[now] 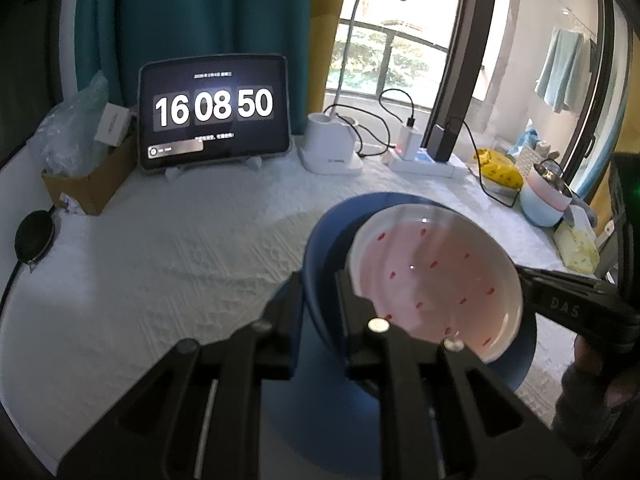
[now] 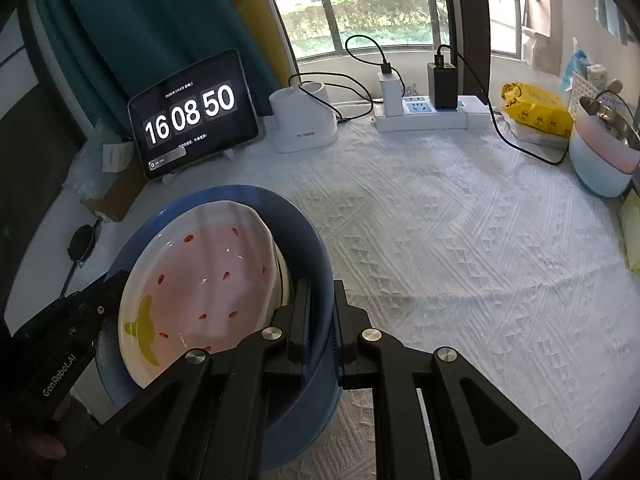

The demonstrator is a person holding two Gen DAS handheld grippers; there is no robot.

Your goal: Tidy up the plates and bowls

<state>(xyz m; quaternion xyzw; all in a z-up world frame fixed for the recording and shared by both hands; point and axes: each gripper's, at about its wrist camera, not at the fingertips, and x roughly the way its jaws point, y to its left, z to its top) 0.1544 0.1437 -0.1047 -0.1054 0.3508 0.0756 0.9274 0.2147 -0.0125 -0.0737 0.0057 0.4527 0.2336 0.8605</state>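
The left gripper (image 1: 318, 280) clamps one side of the blue bowl's (image 1: 320, 240) wall. The right gripper (image 2: 322, 308) clamps the opposite side, and between them a pink plate (image 2: 200, 276) leans tilted inside the bowl.

You see a tablet (image 1: 214, 114) showing a clock at the back of the white tablecloth (image 2: 440, 240), a cardboard box (image 1: 92, 184) to its left, and a white lamp base (image 2: 302, 122) to its right. Beyond it lies a power strip (image 2: 432, 116) with chargers plugged in, then a yellow packet (image 2: 536, 108).
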